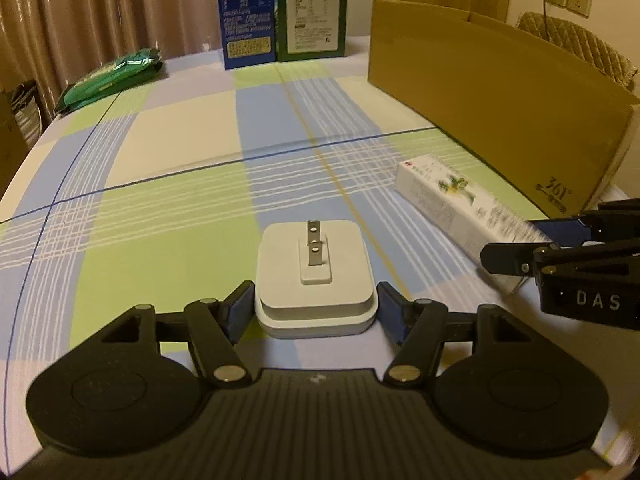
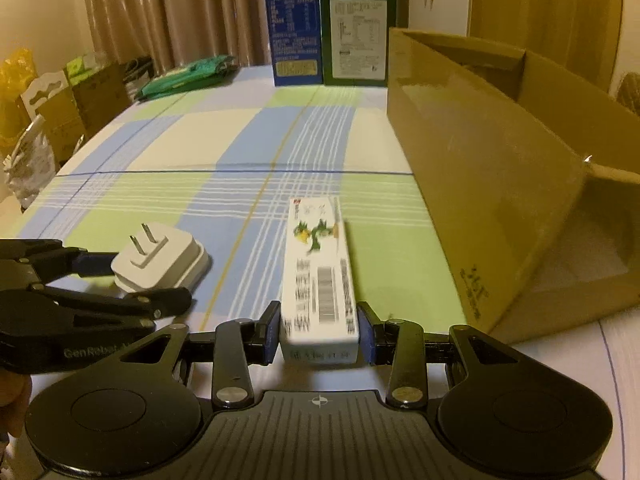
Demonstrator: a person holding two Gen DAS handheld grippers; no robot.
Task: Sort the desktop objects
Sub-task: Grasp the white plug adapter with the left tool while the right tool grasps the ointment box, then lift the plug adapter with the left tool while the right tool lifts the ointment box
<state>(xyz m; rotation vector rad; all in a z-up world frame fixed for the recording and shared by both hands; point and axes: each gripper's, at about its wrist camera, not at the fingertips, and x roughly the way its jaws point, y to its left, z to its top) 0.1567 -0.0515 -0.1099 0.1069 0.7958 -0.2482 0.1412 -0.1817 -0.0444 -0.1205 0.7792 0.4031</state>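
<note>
Left gripper (image 1: 316,308): its blue pads press both sides of the white plug adapter (image 1: 316,276), holding it prongs up. A grip across the flat sides keeps the prongs clear of the fingers.

Right gripper (image 2: 318,332): closed on the near end of the long white carton (image 2: 318,272), which sticks out forward along the fingers; an end grip probably lets it go into a container lengthwise.

Lift: both things look carried just above the checked worktop (image 1: 180,160) (contact underneath is hard to judge).

Cardboard box (image 2: 500,152): open-topped, on the right, near the carton. It is the likely place to sort into.

Edges: the box's near wall stands taller than the held things, so each would need to rise over its rim.

Spacing: the two grippers are close side by side, the carton just beside the left fingers; they could clash if both swing right together.

Open room: the middle of the worktop is bare; the blue carton (image 1: 248,12), green carton (image 1: 312,12) and green packet (image 1: 112,76) sit well apart at the far edge.
</note>
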